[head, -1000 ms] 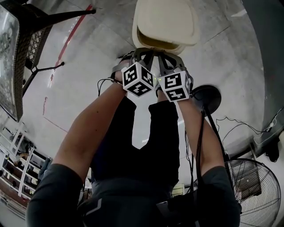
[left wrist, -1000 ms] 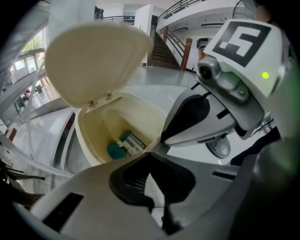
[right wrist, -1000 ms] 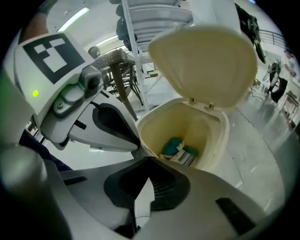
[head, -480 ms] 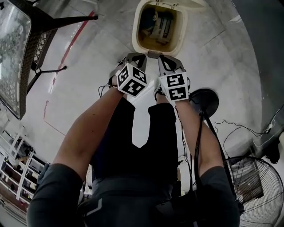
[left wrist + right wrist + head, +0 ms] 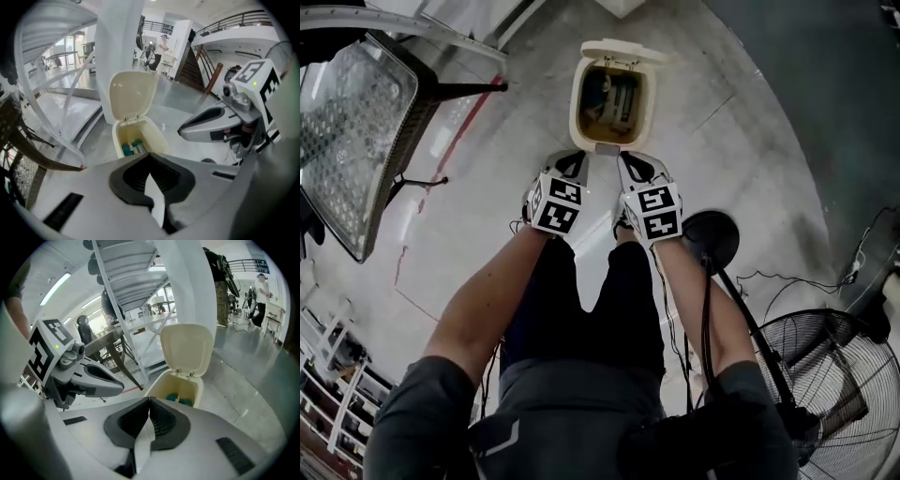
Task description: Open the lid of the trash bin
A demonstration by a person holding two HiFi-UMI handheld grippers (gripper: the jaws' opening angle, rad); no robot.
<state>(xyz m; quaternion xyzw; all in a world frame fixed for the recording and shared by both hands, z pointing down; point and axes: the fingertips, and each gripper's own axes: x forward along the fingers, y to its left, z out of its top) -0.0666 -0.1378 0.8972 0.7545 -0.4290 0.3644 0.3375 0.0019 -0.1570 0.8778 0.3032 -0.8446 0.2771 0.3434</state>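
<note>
Concrete floor carries the trash bin, lid raised; left gripper and right gripper, both closed and empty, hover near its front rim.

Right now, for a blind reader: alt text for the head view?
A cream trash bin stands open, lid tipped back, items inside. The left gripper and right gripper, both shut and empty, point toward it.

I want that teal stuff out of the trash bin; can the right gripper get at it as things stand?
Probably yes: the lid stands upright, the teal stuff lies uncovered in the trash bin, and nothing sits between it and the right gripper. Its jaws are shut, so they'd need opening.
</note>
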